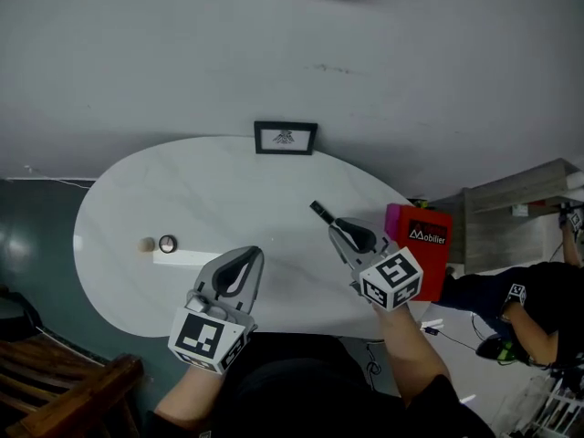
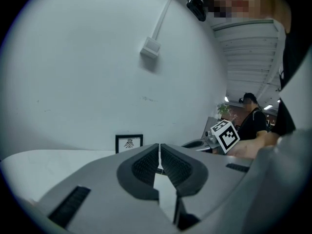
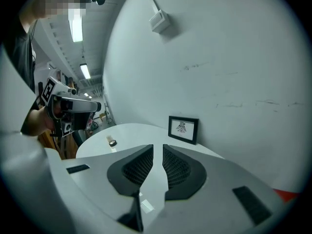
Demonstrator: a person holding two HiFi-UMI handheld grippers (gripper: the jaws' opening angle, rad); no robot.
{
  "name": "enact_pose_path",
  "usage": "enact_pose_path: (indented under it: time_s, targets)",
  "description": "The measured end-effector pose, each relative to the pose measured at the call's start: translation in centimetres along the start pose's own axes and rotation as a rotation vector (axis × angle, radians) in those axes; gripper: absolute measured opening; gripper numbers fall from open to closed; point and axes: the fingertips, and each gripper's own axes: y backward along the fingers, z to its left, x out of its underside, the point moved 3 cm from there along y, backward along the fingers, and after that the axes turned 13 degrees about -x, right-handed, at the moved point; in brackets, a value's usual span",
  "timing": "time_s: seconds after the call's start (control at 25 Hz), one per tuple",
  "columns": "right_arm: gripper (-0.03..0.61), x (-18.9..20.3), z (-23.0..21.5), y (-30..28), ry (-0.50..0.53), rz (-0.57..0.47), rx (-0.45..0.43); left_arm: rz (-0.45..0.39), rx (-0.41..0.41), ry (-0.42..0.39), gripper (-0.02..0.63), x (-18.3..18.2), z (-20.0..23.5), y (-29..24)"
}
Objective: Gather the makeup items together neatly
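On the white oval table (image 1: 137, 199), a small beige round item (image 1: 147, 244), a dark round jar (image 1: 168, 243) and a flat white strip (image 1: 187, 258) lie together at the left. The jar (image 3: 112, 142) also shows in the right gripper view. A slim black makeup stick (image 1: 320, 213) lies just past the tips of my right gripper (image 1: 336, 227); I cannot tell whether they touch. The right gripper (image 3: 157, 147) is shut, and nothing shows between its pads. My left gripper (image 1: 253, 254) hovers at the table's near edge, right of the strip. The left gripper (image 2: 159, 145) is shut and empty.
A black picture frame (image 1: 285, 138) stands at the table's far edge against the wall. A red box (image 1: 422, 245) sits beside the table's right end. A wooden chair (image 1: 55, 372) is at the lower left, and a person (image 1: 538, 308) sits by shelves on the right.
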Motion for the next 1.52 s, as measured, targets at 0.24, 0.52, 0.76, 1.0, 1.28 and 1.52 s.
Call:
enact_pose_path:
  time_s: [0.24, 0.52, 0.76, 1.0, 1.28, 1.52]
  targets:
    - [0.044, 3.0, -2.5, -2.5, 0.003, 0.092, -0.005, 0.048, -0.013, 0.034, 0.023, 1.3, 0.9, -2.0]
    - [0.109, 6.0, -5.5, -4.8, 0.017, 0.198, 0.014, 0.083, -0.037, 0.047, 0.023, 2.8, 1.4, -2.7]
    - [0.115, 9.0, -7.1, -6.4, -0.013, 0.288, 0.024, 0.115, -0.076, 0.06, 0.023, 3.9, 1.6, -2.0]
    - [0.115, 10.8, -8.0, -7.3, -0.028, 0.342, 0.048, 0.121, -0.13, 0.064, 0.023, 4.1, 2.2, -0.4]
    - [0.103, 10.3, -7.9, -7.1, -0.008, 0.33, 0.064, 0.09, -0.195, 0.039, 0.023, 3.1, 2.2, 3.1]
    - [0.103, 7.0, -5.2, -4.9, 0.006, 0.263, 0.068, 0.058, -0.22, 0.027, 0.023, 1.9, 2.1, 6.7]
